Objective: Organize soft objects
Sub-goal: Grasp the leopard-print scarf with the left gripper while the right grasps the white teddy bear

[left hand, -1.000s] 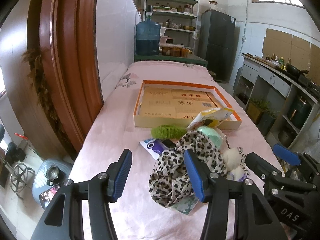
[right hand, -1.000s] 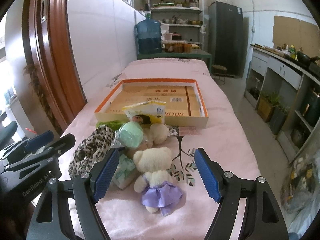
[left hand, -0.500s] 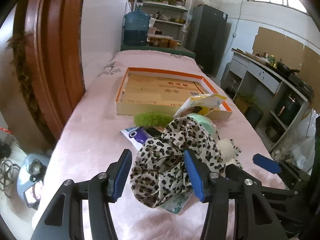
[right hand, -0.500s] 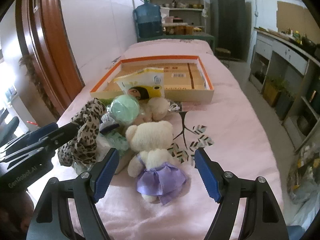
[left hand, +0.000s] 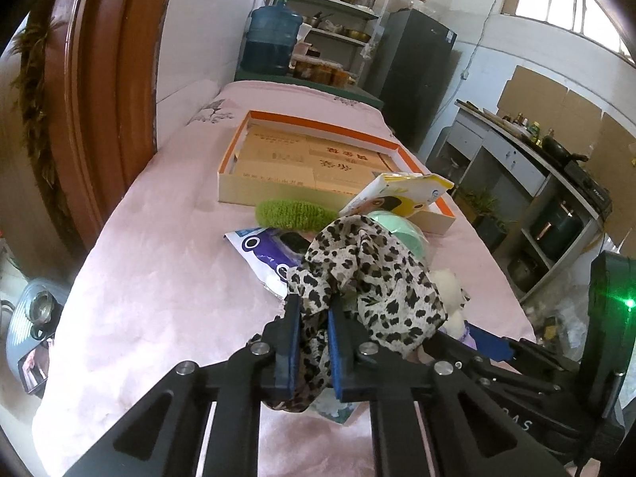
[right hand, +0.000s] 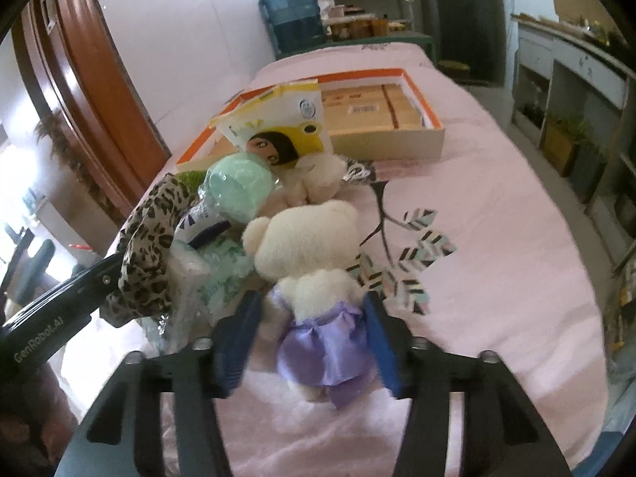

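My left gripper [left hand: 314, 310] is shut on the leopard-print scarf [left hand: 369, 274], which lies bunched on the pink tablecloth; the scarf also shows in the right wrist view [right hand: 151, 238]. My right gripper [right hand: 314, 310] has its pads either side of the cream teddy bear in a purple skirt [right hand: 310, 254], narrowed around its body; contact is blurred. Beside them lie a mint green ball [right hand: 238, 187], a green fuzzy piece [left hand: 292, 214], a yellow-and-white packet [right hand: 286, 127] and a purple-and-white pouch [left hand: 266, 246].
An orange-rimmed shallow cardboard box [left hand: 238, 139] with flat cartons inside stands behind the pile. The pink table [left hand: 159, 278] runs toward a water jug [left hand: 272, 39] and shelves. A wooden door frame is at left; kitchen counters are at right.
My left gripper moved forward and closed on the leopard scarf. My right gripper moved in over the teddy bear and narrowed around it.
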Demonstrator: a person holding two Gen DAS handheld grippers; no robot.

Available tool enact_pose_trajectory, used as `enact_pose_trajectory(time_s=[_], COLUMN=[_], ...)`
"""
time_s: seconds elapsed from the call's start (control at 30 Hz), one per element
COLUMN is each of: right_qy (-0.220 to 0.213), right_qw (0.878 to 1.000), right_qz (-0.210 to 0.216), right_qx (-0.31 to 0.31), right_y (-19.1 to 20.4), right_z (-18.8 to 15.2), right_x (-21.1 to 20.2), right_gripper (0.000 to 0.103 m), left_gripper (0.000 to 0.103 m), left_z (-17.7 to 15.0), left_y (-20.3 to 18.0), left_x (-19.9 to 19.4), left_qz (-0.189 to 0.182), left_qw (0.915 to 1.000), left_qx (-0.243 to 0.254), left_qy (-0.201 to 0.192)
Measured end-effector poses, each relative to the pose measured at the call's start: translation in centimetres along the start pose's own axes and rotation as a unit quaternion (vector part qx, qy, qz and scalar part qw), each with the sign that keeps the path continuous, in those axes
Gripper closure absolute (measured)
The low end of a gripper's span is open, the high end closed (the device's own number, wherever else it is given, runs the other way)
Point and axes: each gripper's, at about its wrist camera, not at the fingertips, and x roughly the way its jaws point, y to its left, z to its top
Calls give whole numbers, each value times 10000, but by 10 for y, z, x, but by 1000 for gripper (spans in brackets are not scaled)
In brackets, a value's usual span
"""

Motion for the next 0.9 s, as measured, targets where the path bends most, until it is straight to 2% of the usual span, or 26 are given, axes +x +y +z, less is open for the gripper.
enact_pose_trajectory(time_s=[0.37, 0.4, 0.43, 0.47, 0.77, 0.9], right_qy=[-182, -224, -251, -278, -260, -401], right_qw=[9997, 9995, 9994, 9993, 9990, 9984], right_qz=[140, 154, 161, 149, 157, 188], right_qx=[-114, -142, -164, -180, -314, -357], right_y=[4, 5, 6, 7, 12, 11], right_z=[-2, -1, -1, -1, -1, 2], right_x=[-14, -17, -19, -21, -25, -32], right_gripper=[63, 69, 83, 81, 82, 82], left_gripper=[95, 95, 95, 95, 95, 95], left_z=[3, 5, 6, 7, 10, 12], left_y=[2, 3, 2, 2, 3, 4], left_x=[-17, -20, -22, -23, -30, -35], left_qz=[-121, -123, -124, -127, -162, -158], left_qw=[9996, 9995, 9994, 9993, 9988, 9982], left_qx=[-64, -61, -55, -50, -62, -62], left_qy=[-238, -285, -330, -354, -458, -570])
